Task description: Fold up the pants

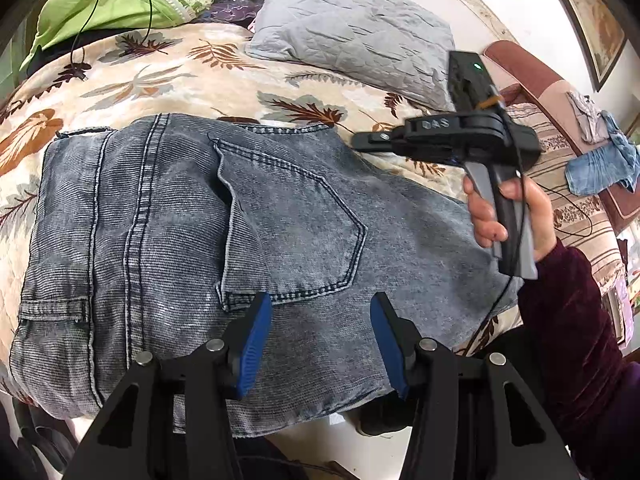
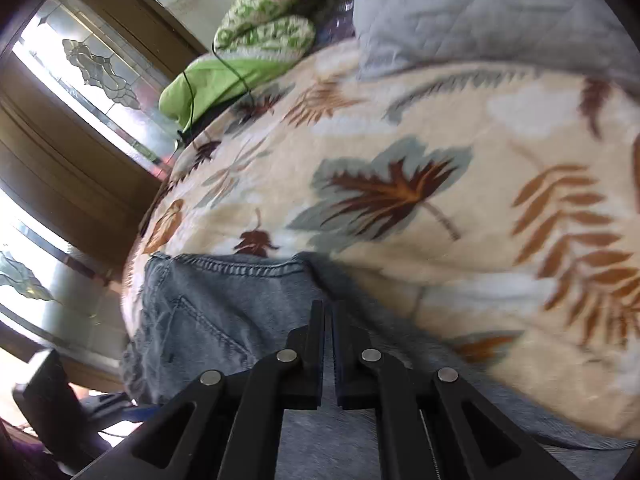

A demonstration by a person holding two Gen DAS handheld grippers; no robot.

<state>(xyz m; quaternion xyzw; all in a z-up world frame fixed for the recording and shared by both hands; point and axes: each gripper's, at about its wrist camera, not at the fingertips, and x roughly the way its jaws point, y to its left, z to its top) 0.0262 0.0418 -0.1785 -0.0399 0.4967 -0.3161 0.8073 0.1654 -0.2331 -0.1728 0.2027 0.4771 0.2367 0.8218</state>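
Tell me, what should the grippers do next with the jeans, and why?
Probably lower the open left gripper onto the jeans near the pocket and pinch. The jeans lie flat on the bed, held by neither gripper; the right gripper looks shut above them.

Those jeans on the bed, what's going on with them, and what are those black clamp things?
A person is folding a pair of grey-blue jeans on a leaf-patterned bedspread, using a hand-held two-finger gripper in each hand. The left gripper hovers open over the jeans near the back pocket, holding nothing. The right gripper, held in the right hand, is shut and empty above the far edge of the jeans. A grey pillow lies beyond.
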